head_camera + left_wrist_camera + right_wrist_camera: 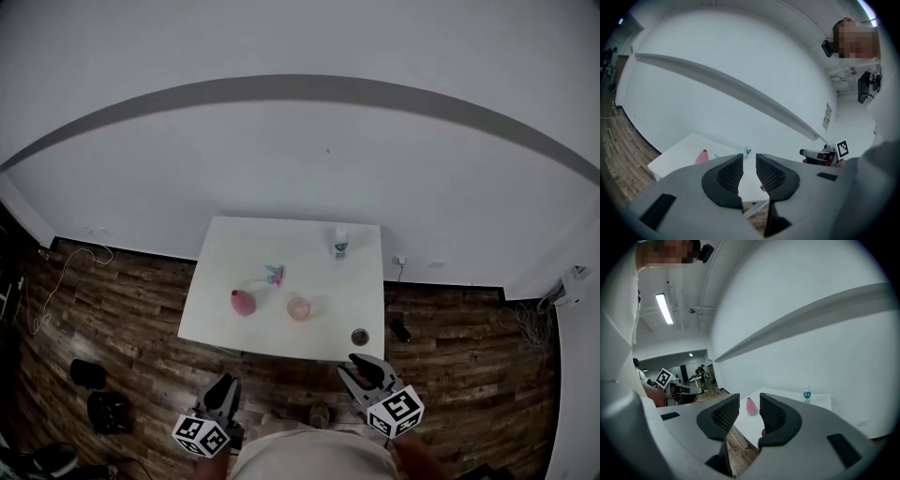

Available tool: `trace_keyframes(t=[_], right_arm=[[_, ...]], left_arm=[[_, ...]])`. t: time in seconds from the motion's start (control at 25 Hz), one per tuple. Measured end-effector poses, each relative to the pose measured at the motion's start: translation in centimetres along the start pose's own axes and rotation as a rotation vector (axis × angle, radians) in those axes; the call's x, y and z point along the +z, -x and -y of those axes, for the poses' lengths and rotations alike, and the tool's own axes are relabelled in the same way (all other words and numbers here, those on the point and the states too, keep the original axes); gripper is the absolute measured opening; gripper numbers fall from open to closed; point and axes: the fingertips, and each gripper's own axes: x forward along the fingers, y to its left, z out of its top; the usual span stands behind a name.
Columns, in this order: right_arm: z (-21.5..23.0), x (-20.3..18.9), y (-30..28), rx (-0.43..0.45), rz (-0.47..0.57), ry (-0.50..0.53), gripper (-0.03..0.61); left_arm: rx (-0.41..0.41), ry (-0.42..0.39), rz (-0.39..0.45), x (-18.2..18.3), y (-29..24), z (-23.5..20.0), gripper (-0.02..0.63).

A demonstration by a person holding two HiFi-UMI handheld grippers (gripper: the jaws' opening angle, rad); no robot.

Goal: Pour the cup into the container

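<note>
On the white table (234,246) the cup (298,308) stands upright and untouched, with the small dark container (360,337) near it by the front right corner. Pouring looks not yet begun. Short of the table hover the left gripper (225,384) and right gripper (361,366), jaws narrowly apart, both empty

Too small to identify from above: dark round item (360,337) at table's (281,234) near right corner, pink-and-blue piece (274,275) toward its middle. Mostly hidden behind right claw (749,401): pinkish object (763,431). Lost behind left claw (749,159): much of table. Cropped at bottom edge: person's body (314,457).
</note>
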Motion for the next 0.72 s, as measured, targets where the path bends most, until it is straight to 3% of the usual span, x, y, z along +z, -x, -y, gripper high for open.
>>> trace_keyframes(t=[0.2, 0.72], right_arm=[[0.0, 0.9, -0.6, 0.052, 0.013, 0.033, 0.121], [0.1, -1.9, -2.8, 0.114, -0.011, -0.037, 0.138]], left_arm=[[0.029, -0.003, -0.021, -1.1, 0.5, 0.8, 0.078], [0.054, -0.029, -0.062, -0.1, -0.9, -0.4, 0.079]])
